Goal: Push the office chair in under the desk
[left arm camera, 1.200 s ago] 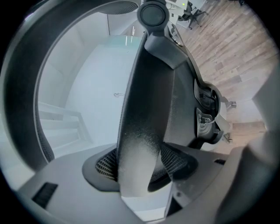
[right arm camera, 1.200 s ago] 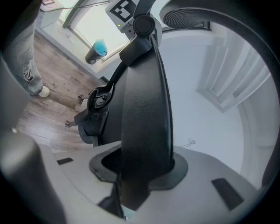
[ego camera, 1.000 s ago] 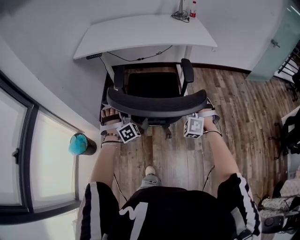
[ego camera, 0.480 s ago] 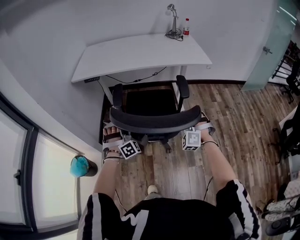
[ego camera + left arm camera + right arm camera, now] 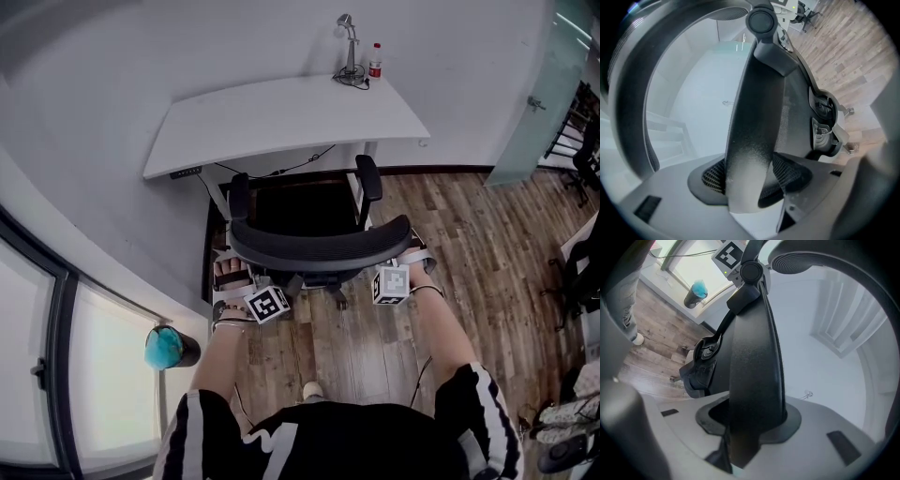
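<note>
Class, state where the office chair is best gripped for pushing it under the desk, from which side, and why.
Grip the backrest rim near its two ends, coming from behind. It curves wide, and the seat beyond it faces the desk. The left gripper and right gripper clamp there.

The office chair (image 5: 305, 199) now stands nearer the desk (image 5: 281, 117) than a second ago. The left gripper (image 5: 232, 272) and right gripper (image 5: 411, 255) are farther forward with it, and the teal-topped bin (image 5: 169, 347) lies farther behind.

Wooden floor (image 5: 487, 244) carries the office chair (image 5: 319, 246) — white desk (image 5: 281, 112) bears lamp (image 5: 349, 47) and bottle (image 5: 376, 58).
</note>
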`<state>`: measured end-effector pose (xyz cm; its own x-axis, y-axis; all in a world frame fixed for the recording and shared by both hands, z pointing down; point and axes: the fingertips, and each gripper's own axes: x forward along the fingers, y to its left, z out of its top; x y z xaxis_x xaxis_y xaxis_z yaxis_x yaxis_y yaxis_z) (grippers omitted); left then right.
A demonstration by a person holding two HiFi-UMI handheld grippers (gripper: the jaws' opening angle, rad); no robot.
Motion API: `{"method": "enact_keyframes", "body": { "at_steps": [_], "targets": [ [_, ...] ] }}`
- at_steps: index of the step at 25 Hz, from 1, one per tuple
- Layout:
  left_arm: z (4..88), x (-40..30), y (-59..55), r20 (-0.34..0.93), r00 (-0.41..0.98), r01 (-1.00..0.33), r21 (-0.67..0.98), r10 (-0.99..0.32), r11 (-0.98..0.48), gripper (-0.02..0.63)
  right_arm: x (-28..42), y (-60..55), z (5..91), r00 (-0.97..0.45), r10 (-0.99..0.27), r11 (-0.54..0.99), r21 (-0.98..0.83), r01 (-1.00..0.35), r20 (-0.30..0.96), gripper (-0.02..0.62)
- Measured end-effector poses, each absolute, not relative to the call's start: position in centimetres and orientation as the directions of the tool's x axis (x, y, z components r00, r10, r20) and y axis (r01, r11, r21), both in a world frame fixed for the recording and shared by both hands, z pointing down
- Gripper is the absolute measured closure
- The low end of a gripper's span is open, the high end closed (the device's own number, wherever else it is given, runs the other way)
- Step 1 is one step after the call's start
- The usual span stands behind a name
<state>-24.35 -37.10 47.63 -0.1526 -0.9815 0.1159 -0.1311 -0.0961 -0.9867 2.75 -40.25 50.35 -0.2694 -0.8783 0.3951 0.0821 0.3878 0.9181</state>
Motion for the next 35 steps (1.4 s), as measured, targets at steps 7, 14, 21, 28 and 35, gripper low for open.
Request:
{"method": "enact_keyframes", "body": {
  "at_steps": [7, 14, 21, 28, 35],
  "targets": [
    [48.0, -24.7, -39.1, 0.123, -0.141, -0.113, -0.988, -0.982, -0.107, 0.333, 2.4, -42.3, 50.3, -0.264, -0.88, 0.389, 0.918, 0.079, 0.396, 0.445],
    [48.0, -24.8, -40.5, 0.126, -0.138, -0.102, -0.988, -0.982, -0.112, 0.333, 2.3, -43.8, 50.2, -0.271, -0.881, 0.382, 0.921, 0.079, 0.388, 0.443],
    [47.8, -25.4, -42.2, 0.121, -0.159, -0.06, -0.992, -0.98, -0.113, 0.33, 1.8, -45.5, 50.2, -0.278, -0.878, 0.386, 0.92, 0.073, 0.391, 0.44],
    [48.4, -25.9, -43.8, 0.139, -0.179, -0.031, -0.99, -0.974, -0.136, 0.33, 1.7, -47.1, 50.3, -0.282, -0.877, 0.385, 0.92, 0.074, 0.389, 0.439],
    [48.0, -25.9, -45.3, 0.113, -0.182, -0.03, -0.993, -0.977, -0.11, 0.329, 1.6, -48.6, 50.1, -0.28, -0.878, 0.382, 0.921, 0.078, 0.388, 0.439]
  ]
}}
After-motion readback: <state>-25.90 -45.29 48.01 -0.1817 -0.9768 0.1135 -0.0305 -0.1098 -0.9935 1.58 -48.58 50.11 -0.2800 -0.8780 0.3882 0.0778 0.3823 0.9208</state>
